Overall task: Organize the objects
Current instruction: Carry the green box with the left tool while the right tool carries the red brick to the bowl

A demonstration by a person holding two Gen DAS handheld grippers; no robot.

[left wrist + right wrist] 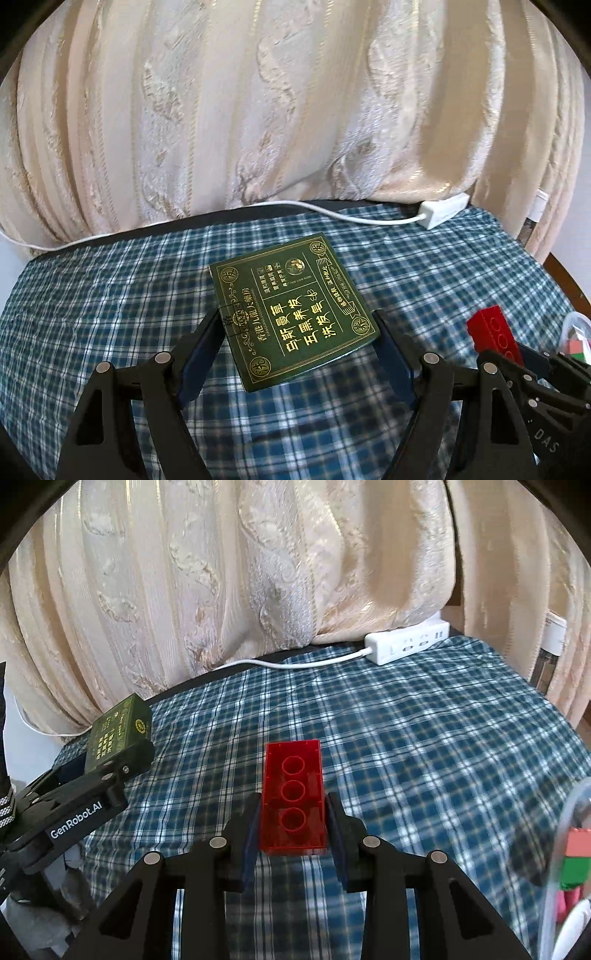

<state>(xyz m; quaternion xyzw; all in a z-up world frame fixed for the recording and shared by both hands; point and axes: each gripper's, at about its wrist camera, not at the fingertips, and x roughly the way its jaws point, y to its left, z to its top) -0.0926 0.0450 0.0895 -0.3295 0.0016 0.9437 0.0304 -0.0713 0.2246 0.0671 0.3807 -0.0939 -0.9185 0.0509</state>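
Note:
A dark green box with gold lettering [291,314] hangs above the blue plaid cloth [110,280], and my left gripper [299,325] is shut on its two sides. In the right wrist view the same green box [120,734] shows at the left, held by the left gripper [110,771]. A clear red building brick [293,797], hollow side up with three round tubes, is clamped between the pads of my right gripper [291,812], above the plaid cloth [424,738]. From the left wrist view the red brick [493,328] shows at the right edge.
A cream patterned curtain [221,572] hangs behind the table. A white power strip [406,644] with its white cable [207,208] lies at the back edge. A clear container [569,849] holding pink and green blocks sits at the far right.

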